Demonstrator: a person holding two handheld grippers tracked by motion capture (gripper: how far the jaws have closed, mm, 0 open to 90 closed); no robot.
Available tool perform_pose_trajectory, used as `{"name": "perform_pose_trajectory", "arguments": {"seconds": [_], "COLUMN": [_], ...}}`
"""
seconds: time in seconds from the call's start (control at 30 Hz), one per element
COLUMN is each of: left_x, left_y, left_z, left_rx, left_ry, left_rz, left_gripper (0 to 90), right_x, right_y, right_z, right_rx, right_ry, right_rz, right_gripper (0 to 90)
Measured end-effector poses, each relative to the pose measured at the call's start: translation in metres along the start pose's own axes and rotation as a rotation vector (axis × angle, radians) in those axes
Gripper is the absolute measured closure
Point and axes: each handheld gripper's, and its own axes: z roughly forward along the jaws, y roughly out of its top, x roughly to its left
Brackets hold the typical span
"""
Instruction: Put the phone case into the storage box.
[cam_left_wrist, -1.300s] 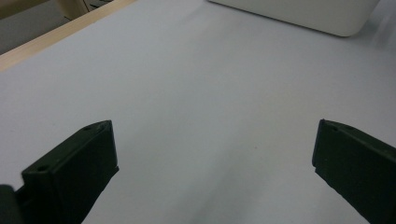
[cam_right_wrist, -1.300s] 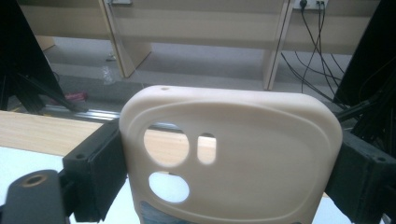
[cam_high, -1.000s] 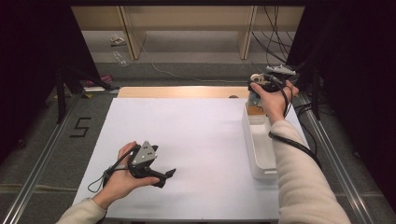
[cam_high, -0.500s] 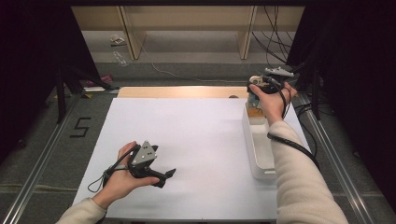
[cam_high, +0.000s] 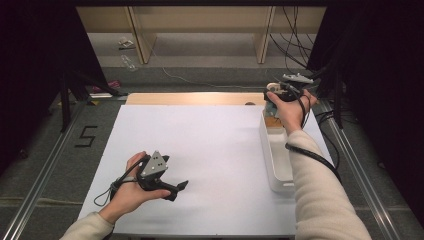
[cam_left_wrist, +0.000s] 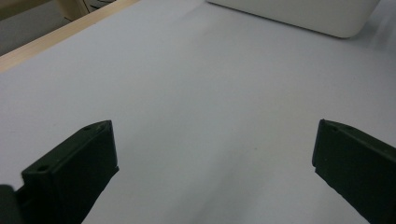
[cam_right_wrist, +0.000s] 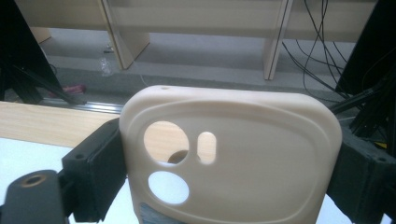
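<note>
— Why is the right tool (cam_high: 276, 96) up there, above the far end of the white bin (cam_high: 280, 160)?

— It clamps a cream phone case (cam_right_wrist: 229, 154) by its edges — soft, matte, rounded corners, camera cutouts — probably lifted from that bin.

— And the left tool (cam_high: 175, 187)?

— Idle, well left of the bin, jaws wide and empty over the smooth white worktop (cam_high: 200, 145).

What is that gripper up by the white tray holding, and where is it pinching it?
The right gripper pinches a beige phone case by its two side edges.
</note>
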Motion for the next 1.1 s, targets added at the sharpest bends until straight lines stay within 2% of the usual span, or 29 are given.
{"name": "perform_pose_trajectory", "arguments": {"seconds": [1.1], "left_x": [0.000], "left_y": [0.000], "left_z": [0.000], "left_rx": [-0.002], "left_ry": [-0.001], "left_rz": [0.000], "left_gripper": [0.0], "right_x": [0.002], "right_y": [-0.012], "right_z": [0.006], "right_rx": [0.038], "right_ry": [0.000], "right_rz": [-0.014], "right_gripper": [11.6]}}
